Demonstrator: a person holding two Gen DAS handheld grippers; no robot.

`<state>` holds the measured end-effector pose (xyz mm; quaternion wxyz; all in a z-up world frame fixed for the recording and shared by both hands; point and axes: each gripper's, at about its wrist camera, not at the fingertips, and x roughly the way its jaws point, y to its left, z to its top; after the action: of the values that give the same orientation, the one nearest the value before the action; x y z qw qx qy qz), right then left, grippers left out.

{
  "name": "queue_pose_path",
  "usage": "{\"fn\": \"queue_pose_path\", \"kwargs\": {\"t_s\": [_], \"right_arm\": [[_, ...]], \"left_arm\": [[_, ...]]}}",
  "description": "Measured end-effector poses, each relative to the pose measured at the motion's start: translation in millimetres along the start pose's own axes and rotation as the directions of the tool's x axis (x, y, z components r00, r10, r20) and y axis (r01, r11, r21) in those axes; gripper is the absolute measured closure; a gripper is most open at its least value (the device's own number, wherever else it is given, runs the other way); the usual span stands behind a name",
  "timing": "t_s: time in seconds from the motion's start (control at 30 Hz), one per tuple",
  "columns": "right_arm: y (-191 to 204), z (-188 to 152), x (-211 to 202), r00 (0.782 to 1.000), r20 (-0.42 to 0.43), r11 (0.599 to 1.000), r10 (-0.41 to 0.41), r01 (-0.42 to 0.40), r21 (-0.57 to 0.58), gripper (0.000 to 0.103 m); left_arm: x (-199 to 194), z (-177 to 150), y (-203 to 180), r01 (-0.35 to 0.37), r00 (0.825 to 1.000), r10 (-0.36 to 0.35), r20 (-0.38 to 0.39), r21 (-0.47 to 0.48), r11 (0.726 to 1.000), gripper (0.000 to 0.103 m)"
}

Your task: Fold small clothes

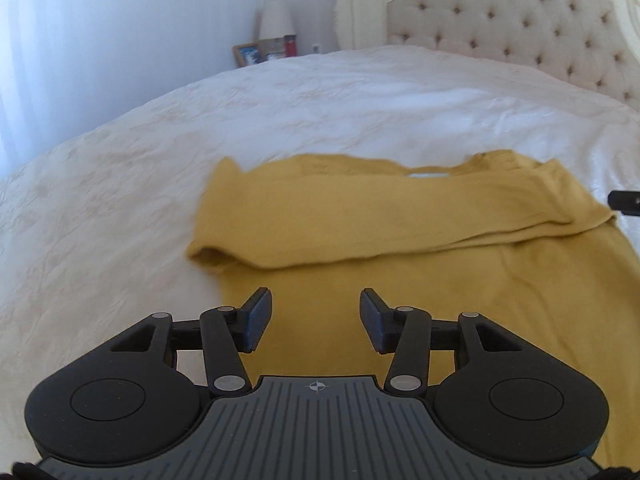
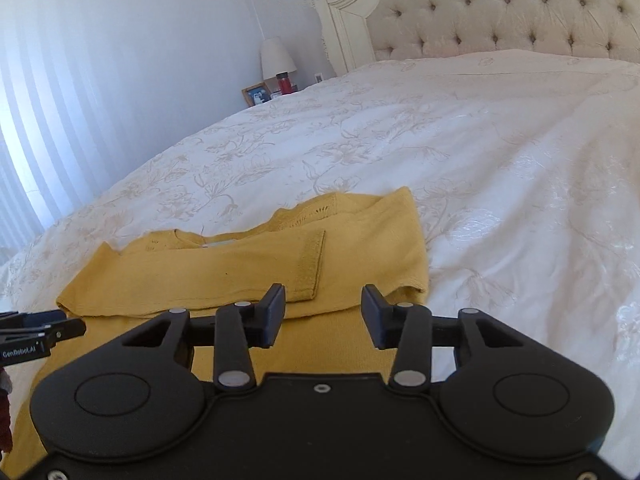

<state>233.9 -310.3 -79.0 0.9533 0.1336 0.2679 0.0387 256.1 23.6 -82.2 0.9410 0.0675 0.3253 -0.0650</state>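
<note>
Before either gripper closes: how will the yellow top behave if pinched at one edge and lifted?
Likely floppy: the yellow top lies limp, its sleeve folded flat across the body, so a one-edge pinch would probably undo the fold. Probably light, being thin knit. It may drag rather than slide on the textured bedspread. Left gripper and right gripper are both open above it.

The mustard top (image 2: 248, 276) was a soft, matt knit cloth with an openwork pattern along its neckline, and the bedspread (image 2: 460, 152) beneath it was white cloth with a faint sheen and an embossed floral pattern. The headboard (image 2: 500, 12) was cream button-tufted upholstery. Both grippers' bodies were matt black plastic with small bright metal pins, and the left gripper (image 1: 316, 320) carried ribbed pads on its fingers (image 1: 258, 318).
</note>
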Motion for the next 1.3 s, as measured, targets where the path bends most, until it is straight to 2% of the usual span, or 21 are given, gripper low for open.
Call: {"fn": "queue_pose_path", "kwargs": {"t_s": [0.1,0.2,0.4,0.53,0.57,0.6,0.63,0.7,0.9,0.97,1.03,1.07,1.17,1.2,1.23,1.3], "right_arm": [[9,13,27,1.000,-0.028,1.000,0.010,-0.011,-0.026,0.051],[15,20,53,0.998,-0.060,1.000,0.013,-0.014,-0.021,0.051],[16,16,96,0.985,-0.175,1.000,-0.011,0.013,0.014,0.049],[17,12,101,0.983,-0.181,0.998,0.001,0.011,0.065,0.050],[17,12,101,0.984,-0.181,0.997,0.006,0.008,0.077,0.055],[17,12,100,0.984,-0.179,0.996,0.011,0.004,0.086,0.075],[18,13,101,0.984,-0.179,0.996,0.014,0.003,0.094,0.087],[22,15,100,0.983,-0.183,0.996,0.017,0.000,0.094,0.090],[35,52,72,0.995,-0.096,1.000,0.011,-0.009,0.018,0.091],[29,67,63,0.997,-0.060,0.999,-0.038,0.037,-0.023,0.091],[18,76,60,0.992,-0.049,0.992,-0.119,0.116,-0.050,0.091],[9,79,62,0.987,-0.058,0.988,-0.150,0.147,-0.052,0.091],[-14,77,76,0.977,-0.120,0.984,-0.175,0.172,-0.034,0.090],[-18,73,83,0.971,-0.143,0.982,-0.189,0.185,-0.046,0.088],[-19,69,89,0.967,-0.159,0.979,-0.201,0.194,-0.060,0.082],[-19,58,99,0.955,-0.191,0.972,-0.229,0.215,-0.090,0.080]], "left_arm": [[5,-16,26,-0.028,0.999,0.027,-0.021,-0.063,0.998,0.053],[7,-28,34,0.002,1.000,-0.001,0.011,-0.108,0.994,0.049],[8,-33,28,-0.032,0.999,0.035,0.038,-0.087,0.996,0.045],[9,-35,33,-0.011,0.999,0.016,0.044,-0.112,0.994,0.044],[10,-36,32,-0.012,0.999,0.017,0.044,-0.111,0.994,0.044],[10,-36,31,-0.015,0.999,0.020,0.044,-0.108,0.994,0.043],[11,-36,31,-0.018,0.999,0.023,0.044,-0.105,0.994,0.043],[11,-37,30,-0.022,0.999,0.026,0.044,-0.103,0.994,0.043],[11,-38,31,-0.020,0.999,0.024,0.045,-0.106,0.994,0.043],[11,-38,31,-0.019,0.999,0.024,0.045,-0.107,0.994,0.043],[11,-38,31,-0.019,0.999,0.024,0.047,-0.106,0.994,0.043],[11,-38,31,-0.020,0.999,0.025,0.047,-0.106,0.994,0.043],[11,-38,30,-0.021,0.999,0.026,0.047,-0.106,0.994,0.043],[11,-38,30,-0.021,0.999,0.026,0.047,-0.106,0.994,0.043],[11,-38,30,-0.022,0.999,0.027,0.047,-0.105,0.994,0.043],[11,-38,30,-0.023,0.999,0.028,0.046,-0.105,0.994,0.043]]}}
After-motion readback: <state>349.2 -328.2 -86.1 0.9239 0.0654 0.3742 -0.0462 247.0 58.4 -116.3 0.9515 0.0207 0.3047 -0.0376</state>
